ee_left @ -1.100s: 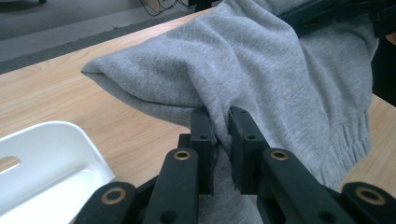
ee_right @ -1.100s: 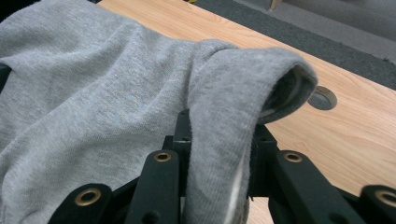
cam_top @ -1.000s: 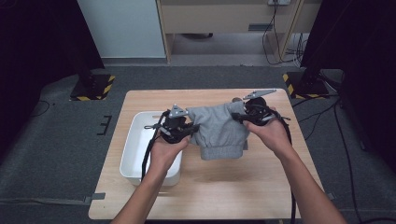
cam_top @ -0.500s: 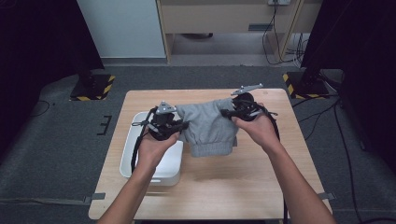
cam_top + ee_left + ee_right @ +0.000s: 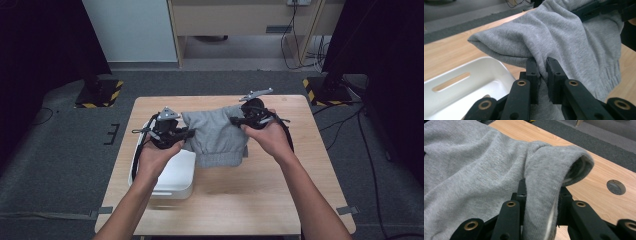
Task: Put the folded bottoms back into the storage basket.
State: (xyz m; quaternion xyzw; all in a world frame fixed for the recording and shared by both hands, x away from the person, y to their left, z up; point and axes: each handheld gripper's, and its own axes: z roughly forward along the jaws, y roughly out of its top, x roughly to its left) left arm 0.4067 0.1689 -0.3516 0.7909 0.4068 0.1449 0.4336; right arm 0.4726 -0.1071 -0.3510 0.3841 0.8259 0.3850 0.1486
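**Grey knit held at both top corners above the table**

High view. Dark room, grey carpet, pale cabinet at the back, hazard-striped stand feet to either side. You work at a light wooden table (image 5: pixel 240 200). A white plastic bin (image 5: pixel 172 177) sits at its left half. The grey sweatshirt-type garment (image 5: pixel 217 135) hangs between your two hands, spread above the middle of the table, its lower ribbed hem drooping toward the wood just beside the bin's right edge. Your left gripper (image 5: pixel 186 133) pinches its left top corner; your right gripper (image 5: pixel 236 120) pinches the right one.

Left gripper view. Jaws stand narrow, clamped on a bunched fold of the knit (image 5: pixel 564 42). The cloth drapes and creases freely: soft, light, no stiffness, so it will sag wherever you don't support it. The ribbed hem (image 5: pixel 610 75) is thicker and should give a firmer bite than the flat body. Bin (image 5: pixel 474 80) lies below, with a slot handle in its wall.

Right gripper view. Jaws closed on a rolled, doubled edge of the cloth (image 5: pixel 544 185), a thick fold, so slipping looks unlikely. A round hole (image 5: pixel 615 187) shows in the tabletop (image 5: pixel 584 182).

Writing: no brand, label or readable text on garment, bin or table.
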